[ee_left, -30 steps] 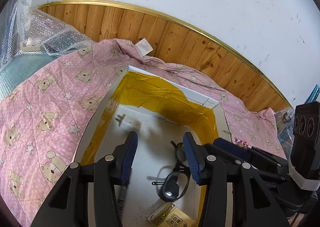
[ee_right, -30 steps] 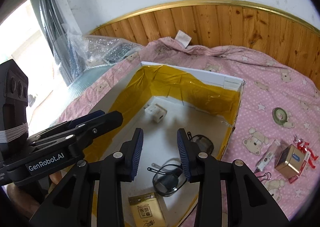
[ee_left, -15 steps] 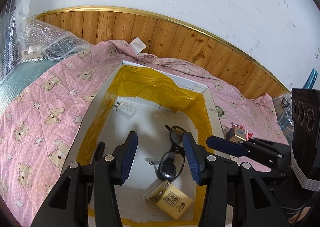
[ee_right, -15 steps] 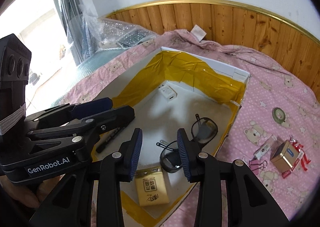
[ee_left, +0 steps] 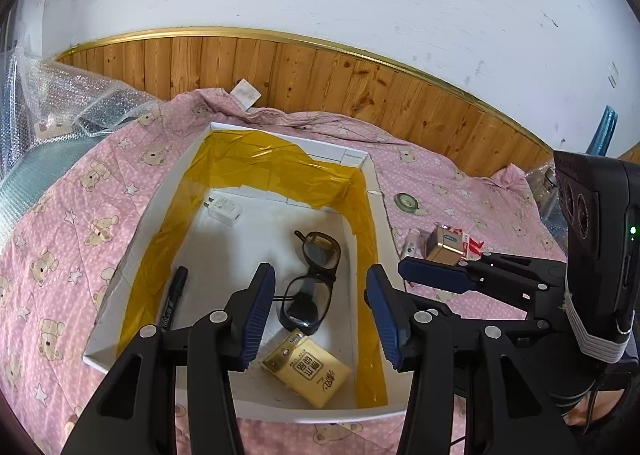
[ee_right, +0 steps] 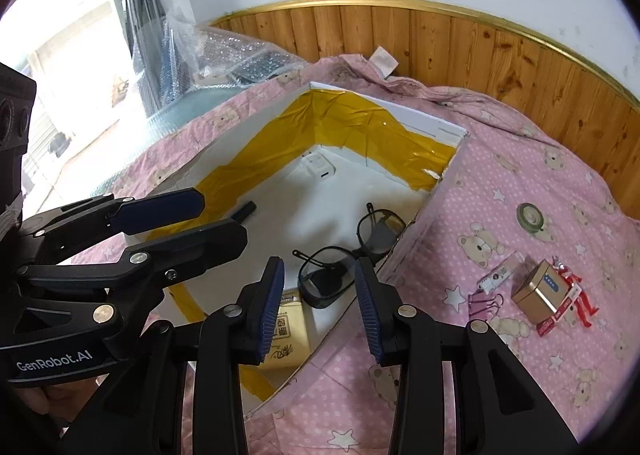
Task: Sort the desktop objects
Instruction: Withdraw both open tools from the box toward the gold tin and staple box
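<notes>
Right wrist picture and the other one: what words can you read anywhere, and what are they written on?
"GenRobot.AI", white letters on the black body of the left gripper.
Yellow packet in the box: large printed characters, too distorted to read surely.
Black pen: small white print, too small to read.
Gold tin on the pink blanket: blue label, blurred.
White charger: grey print, unreadable.

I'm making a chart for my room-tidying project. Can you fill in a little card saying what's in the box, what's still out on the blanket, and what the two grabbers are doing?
Box: white box, yellow tape inside
In box: glasses, charger, marker, yellow packet
On blanket: tape roll, gold tin, red toy figure, purple clips
Left gripper: open, empty, above box
Right gripper: open, empty, above box edge
</notes>
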